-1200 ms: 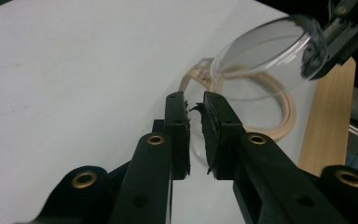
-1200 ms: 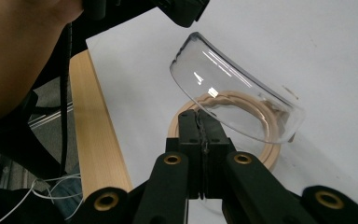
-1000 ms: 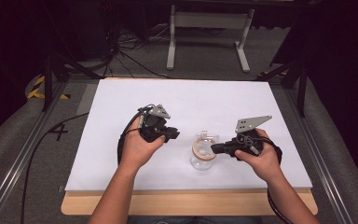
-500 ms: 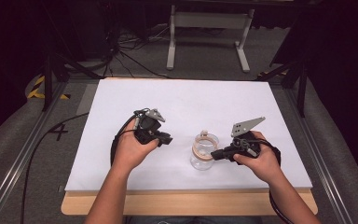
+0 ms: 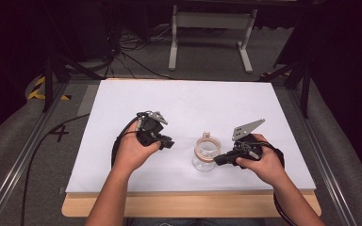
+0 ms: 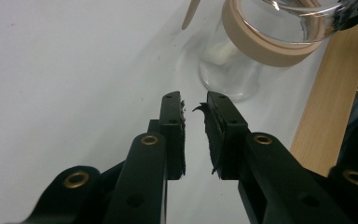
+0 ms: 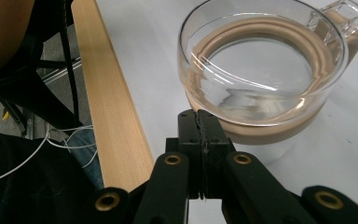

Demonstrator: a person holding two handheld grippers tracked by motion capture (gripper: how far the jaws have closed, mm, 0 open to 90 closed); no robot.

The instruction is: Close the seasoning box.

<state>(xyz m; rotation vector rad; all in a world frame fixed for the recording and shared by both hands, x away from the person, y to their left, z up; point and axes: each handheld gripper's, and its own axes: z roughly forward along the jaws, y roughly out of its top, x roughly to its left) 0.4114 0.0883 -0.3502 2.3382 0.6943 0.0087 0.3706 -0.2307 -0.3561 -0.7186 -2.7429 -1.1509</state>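
A clear glass jar [image 5: 205, 156] with a tan band round its neck stands upright on the white table top [image 5: 193, 99], near the front. In the right gripper view the jar [image 7: 261, 70] has a flared rim and a small glass loop [image 7: 342, 14] on its far side. My right gripper [image 5: 218, 160] is at the jar's right side; its jaws are shut, and their tips [image 7: 198, 116] lie against the tan band under the rim. My left gripper [image 5: 168, 142] hovers a little to the left of the jar [image 6: 261, 42], its jaws [image 6: 193, 105] slightly open with nothing between them.
A bare wooden strip [image 5: 193, 205] runs along the table's front edge, close behind both hands. Beyond the table are a white metal stand [image 5: 212, 33], cables on the floor and dark rails at either side.
The left gripper has drawn back a little to the left, away from the jar. The right gripper has shifted slightly toward the front edge. The jar stays in place.
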